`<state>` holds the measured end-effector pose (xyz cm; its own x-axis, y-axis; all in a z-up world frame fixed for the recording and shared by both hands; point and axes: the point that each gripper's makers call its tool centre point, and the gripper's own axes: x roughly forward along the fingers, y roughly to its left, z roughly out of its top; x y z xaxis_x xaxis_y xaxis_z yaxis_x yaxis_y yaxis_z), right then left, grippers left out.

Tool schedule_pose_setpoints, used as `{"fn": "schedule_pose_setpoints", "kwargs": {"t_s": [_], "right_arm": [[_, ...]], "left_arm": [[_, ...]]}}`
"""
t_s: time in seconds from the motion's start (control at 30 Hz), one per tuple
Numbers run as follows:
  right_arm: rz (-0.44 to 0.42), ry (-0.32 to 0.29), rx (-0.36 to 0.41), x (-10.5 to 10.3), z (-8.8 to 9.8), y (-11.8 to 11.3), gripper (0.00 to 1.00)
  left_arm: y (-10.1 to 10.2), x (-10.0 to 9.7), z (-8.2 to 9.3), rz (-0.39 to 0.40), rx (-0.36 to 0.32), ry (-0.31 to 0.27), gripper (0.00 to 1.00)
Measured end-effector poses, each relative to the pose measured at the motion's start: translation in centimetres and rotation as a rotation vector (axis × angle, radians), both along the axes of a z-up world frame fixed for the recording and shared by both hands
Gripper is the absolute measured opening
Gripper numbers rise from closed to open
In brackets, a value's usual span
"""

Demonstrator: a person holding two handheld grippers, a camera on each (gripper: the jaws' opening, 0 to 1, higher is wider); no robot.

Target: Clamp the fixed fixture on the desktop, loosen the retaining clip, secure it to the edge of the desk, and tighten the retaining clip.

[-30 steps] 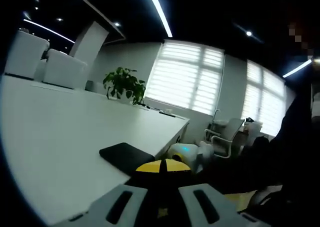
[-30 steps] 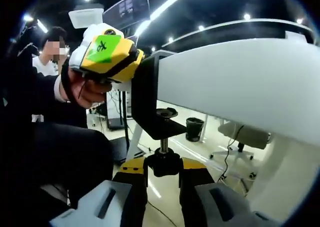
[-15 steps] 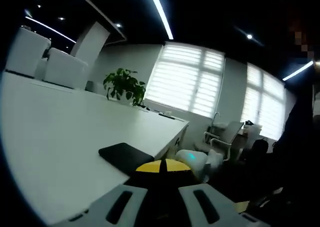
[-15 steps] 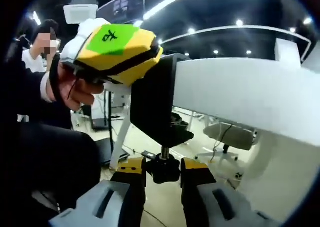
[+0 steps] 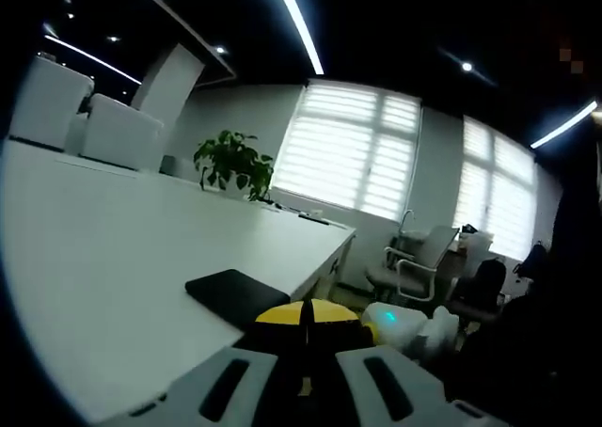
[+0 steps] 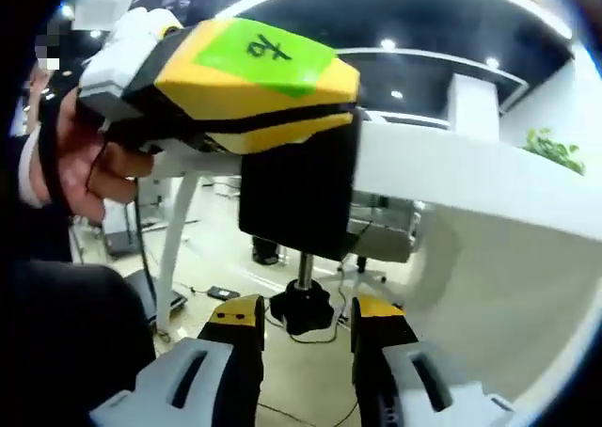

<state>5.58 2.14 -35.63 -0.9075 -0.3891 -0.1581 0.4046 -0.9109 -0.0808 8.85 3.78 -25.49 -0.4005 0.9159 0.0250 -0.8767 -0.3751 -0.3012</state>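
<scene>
gripping the black fixture (image 6: 299, 201) from above, the left gripper (image 6: 216, 79) comes into the right gripper view from the left, its yellow and green body held in a person's hand (image 6: 89, 168). the fixture sits over the edge of the white desk (image 6: 451, 178), its black plate hanging down the front of the edge. a thin screw runs down from it to a black knob (image 6: 303, 309), the retaining clip. the right gripper (image 6: 308, 316) has its yellow-tipped jaws on either side of that knob, set narrow about it; whether they press on it i cannot tell. a green plant (image 6: 553, 150) shows at the far right over the desk.

in the left gripper view, the white desk (image 5: 113, 258) stretches away to the left, with white blocks (image 5: 85, 112) at its far end and a potted plant (image 5: 235, 164) farther back before the bright blinds (image 5: 353, 145). the flat black top of the fixture (image 5: 235, 293) lies on the desk right at its edge. the left gripper (image 5: 303, 328) has its yellow tips drawn together over the fixture, clamped on it. to the right, below the desk edge, a white device with a blue light (image 5: 409, 324) shows, and office chairs (image 5: 414, 258) stand beyond.
</scene>
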Motion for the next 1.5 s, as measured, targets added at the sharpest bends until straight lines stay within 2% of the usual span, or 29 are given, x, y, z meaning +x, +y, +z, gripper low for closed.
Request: {"fn": "schedule_pose_setpoints", "kwargs": {"t_s": [0.07, 0.17, 0.23, 0.3, 0.4, 0.53, 0.57, 0.9, 0.97, 1.1, 1.17, 1.33, 1.5], "right_arm": [[-0.088, -0.010, 0.009, 0.6, -0.1, 0.6, 0.39], [-0.168, -0.026, -0.058, 0.9, -0.2, 0.6, 0.41], [-0.188, -0.010, -0.058, 1.1, -0.1, 0.2, 0.42], [-0.231, -0.023, -0.033, 1.1, -0.8, 0.2, 0.42], [-0.259, -0.036, -0.066, 1.0, -0.8, -0.3, 0.42], [-0.291, -0.027, -0.055, 0.8, -0.7, -0.2, 0.42], [-0.307, -0.031, -0.084, 0.8, -0.7, -0.1, 0.42], [-0.333, -0.021, -0.062, 0.0, -1.0, 0.0, 0.41], [-0.329, -0.021, -0.040, -0.1, -1.2, -0.1, 0.38], [-0.329, -0.017, -0.045, 0.0, -1.1, -0.2, 0.36], [-0.326, -0.016, -0.032, 0.0, -1.2, -0.2, 0.29], [-0.325, -0.024, -0.027, 0.1, -1.4, -0.1, 0.26], [-0.331, -0.021, -0.036, 0.1, -1.2, 0.0, 0.27]], "left_arm": [[0.0, 0.0, 0.0, 0.001, -0.001, 0.004, 0.01], [0.0, 0.0, 0.0, 0.001, 0.004, 0.002, 0.01], [0.0, 0.0, 0.0, 0.000, 0.005, 0.000, 0.01], [0.0, 0.0, 0.0, 0.000, 0.005, -0.001, 0.01], [0.1, 0.0, 0.0, 0.001, 0.006, -0.002, 0.01], [0.0, 0.0, 0.0, 0.002, 0.009, 0.001, 0.01], [0.1, 0.1, 0.0, 0.002, 0.009, 0.001, 0.01], [0.1, 0.1, 0.1, 0.000, 0.012, 0.001, 0.01], [0.1, 0.1, 0.1, 0.000, 0.012, 0.002, 0.01], [0.1, 0.1, 0.0, -0.001, 0.011, 0.006, 0.01], [0.1, 0.1, 0.0, -0.001, 0.011, 0.005, 0.01], [0.1, 0.1, 0.0, -0.003, 0.009, 0.005, 0.01], [0.1, 0.1, -0.1, -0.003, 0.009, 0.006, 0.01]]}}
